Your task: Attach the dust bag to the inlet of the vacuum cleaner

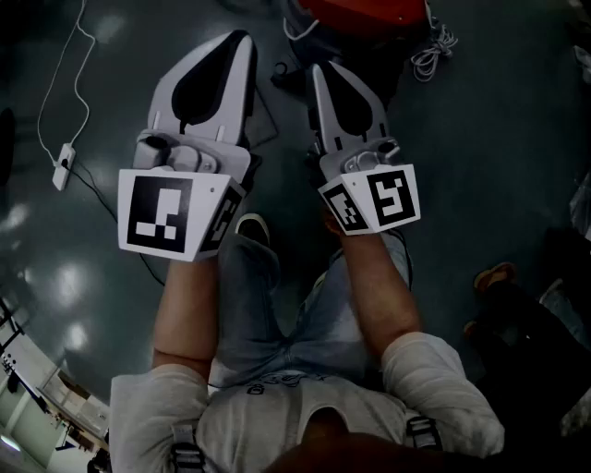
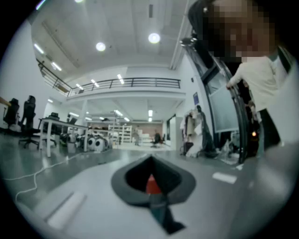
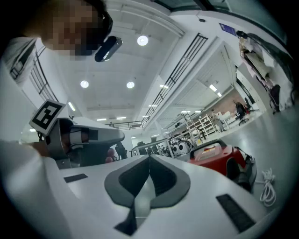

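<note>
Red vacuum cleaner sits on the floor, just ahead of both grippers.
Left gripper and right gripper are side by side, jaws pressed together, nothing between them. Coiled white cable lies beside the vacuum.

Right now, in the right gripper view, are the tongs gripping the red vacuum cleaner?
No: the right tongs are closed together on nothing, and the red vacuum cleaner sits beyond them, untouched.
</note>
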Demonstrator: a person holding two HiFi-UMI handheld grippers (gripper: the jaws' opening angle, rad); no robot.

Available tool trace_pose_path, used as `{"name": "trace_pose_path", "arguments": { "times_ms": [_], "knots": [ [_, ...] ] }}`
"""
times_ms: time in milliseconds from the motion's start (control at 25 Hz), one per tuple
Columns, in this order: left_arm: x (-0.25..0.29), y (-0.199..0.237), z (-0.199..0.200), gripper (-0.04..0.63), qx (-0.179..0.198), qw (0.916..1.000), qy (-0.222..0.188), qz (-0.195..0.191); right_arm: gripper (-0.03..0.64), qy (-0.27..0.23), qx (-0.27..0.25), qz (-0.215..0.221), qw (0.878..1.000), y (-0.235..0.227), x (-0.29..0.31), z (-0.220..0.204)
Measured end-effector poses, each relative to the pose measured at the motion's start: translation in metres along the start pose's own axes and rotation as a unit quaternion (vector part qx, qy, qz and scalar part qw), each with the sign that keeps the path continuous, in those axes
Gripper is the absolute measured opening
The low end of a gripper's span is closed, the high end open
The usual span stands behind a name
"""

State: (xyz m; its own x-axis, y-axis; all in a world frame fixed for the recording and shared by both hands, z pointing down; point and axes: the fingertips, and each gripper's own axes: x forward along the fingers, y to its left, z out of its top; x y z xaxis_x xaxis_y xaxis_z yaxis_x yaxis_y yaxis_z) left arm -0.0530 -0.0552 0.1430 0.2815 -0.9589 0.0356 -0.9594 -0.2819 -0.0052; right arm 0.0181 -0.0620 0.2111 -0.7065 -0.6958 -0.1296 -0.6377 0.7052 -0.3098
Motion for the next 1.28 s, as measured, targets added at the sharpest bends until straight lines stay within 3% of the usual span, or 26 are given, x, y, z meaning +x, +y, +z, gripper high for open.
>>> {"name": "trace_pose_path", "arguments": {
  "times_ms": [80, 160, 240, 320, 400, 520, 680, 840, 960, 1040, 1280],
  "knots": [
    [0.005, -0.008, 0.004, 0.003, 0.020, 0.9995, -0.004, -0.024, 0.012, -0.006, -0.042, -0.020, 0.999, 0.000, -0.001, 0.024],
    [0.008, 0.001, 0.005, 0.003, -0.003, 0.9997, -0.005, -0.023, 0.012, -0.003, -0.086, -0.024, 0.996, 0.004, 0.015, 0.052],
    [0.006, 0.033, 0.001, 0.003, -0.034, 0.9994, 0.001, -0.003, 0.012, 0.007, -0.126, 0.009, 0.992, 0.020, 0.053, 0.077],
    [0.005, 0.072, -0.011, 0.003, -0.025, 0.9996, 0.014, 0.007, 0.012, 0.021, -0.174, 0.065, 0.982, 0.044, 0.096, 0.082],
    [0.003, 0.100, -0.036, 0.003, 0.012, 0.9993, 0.036, 0.006, 0.012, 0.037, -0.227, 0.115, 0.966, 0.063, 0.123, 0.060],
    [-0.006, 0.126, -0.093, 0.003, 0.072, 0.9938, 0.084, 0.001, 0.012, 0.077, -0.293, 0.159, 0.940, 0.080, 0.134, -0.008],
    [-0.030, 0.153, -0.190, 0.006, 0.120, 0.9793, 0.163, -0.012, 0.013, 0.191, -0.335, 0.217, 0.897, 0.090, 0.126, -0.128],
    [-0.068, 0.154, -0.305, 0.125, 0.128, 0.9533, 0.269, -0.048, 0.016, 0.289, -0.357, 0.267, 0.847, 0.093, 0.101, -0.241],
    [-0.093, 0.140, -0.384, 0.168, 0.145, 0.9275, 0.333, -0.088, 0.102, 0.336, -0.375, 0.298, 0.811, 0.089, 0.081, -0.314],
    [-0.106, 0.128, -0.429, 0.181, 0.156, 0.9110, 0.365, -0.112, 0.121, 0.361, -0.385, 0.316, 0.788, 0.085, 0.068, -0.356],
    [-0.149, 0.100, -0.521, 0.221, 0.181, 0.8567, 0.454, -0.164, 0.138, 0.419, -0.388, 0.353, 0.741, 0.074, 0.022, -0.449]
  ]
}}
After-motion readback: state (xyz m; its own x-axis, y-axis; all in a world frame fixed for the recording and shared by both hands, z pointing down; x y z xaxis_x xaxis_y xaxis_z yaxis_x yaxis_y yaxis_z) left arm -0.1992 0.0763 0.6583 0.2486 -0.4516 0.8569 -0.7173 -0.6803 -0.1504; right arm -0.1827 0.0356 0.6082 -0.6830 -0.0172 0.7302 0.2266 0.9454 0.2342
